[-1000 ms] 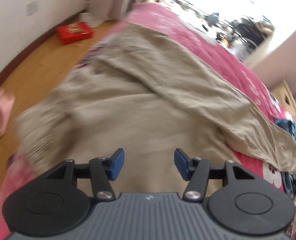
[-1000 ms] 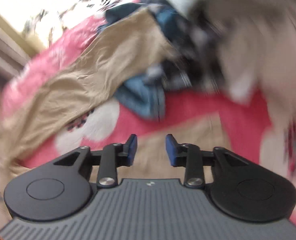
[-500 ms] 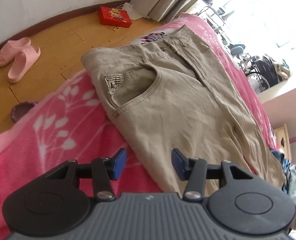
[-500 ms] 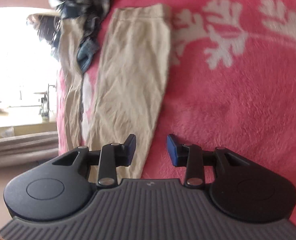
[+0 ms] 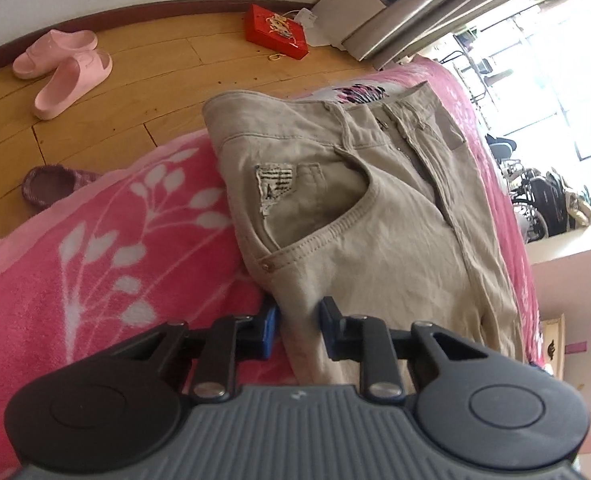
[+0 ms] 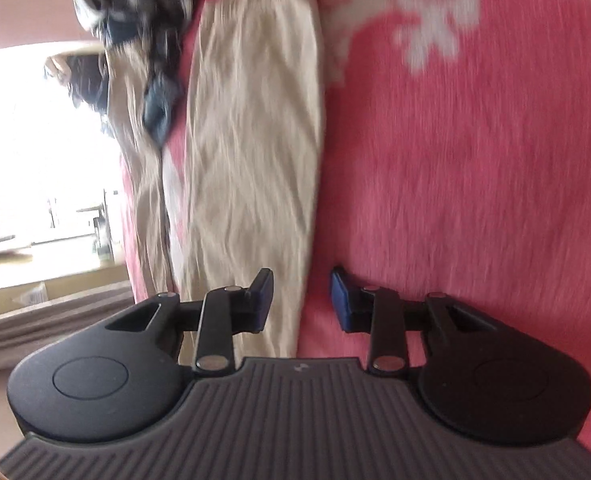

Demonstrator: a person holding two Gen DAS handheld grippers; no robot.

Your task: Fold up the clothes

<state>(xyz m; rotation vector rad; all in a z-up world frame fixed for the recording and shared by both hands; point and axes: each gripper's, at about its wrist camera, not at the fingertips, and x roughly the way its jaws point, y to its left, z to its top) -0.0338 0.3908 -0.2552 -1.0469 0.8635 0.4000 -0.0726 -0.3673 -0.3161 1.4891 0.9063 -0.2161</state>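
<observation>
On the pink blanket (image 5: pixel 95 248) (floral), both hand-held grippers close around the trousers' (image 5: pixel 375 208) edge.

Beige trousers (image 5: pixel 375 216) lie on a pink blanket (image 5: pixel 107 248) patterned with white leaf sprigs; pink slippers (image 5: pixel 61 66).

I see beige cotton trousers (image 5: pixel 375 216) lying flat, front up, on the pink flowered blanket (image 5: pixel 95 248), waistband at the blanket's floor-side edge, wrinkled legs (image 6: pixel 251 152) stretching along it.
</observation>
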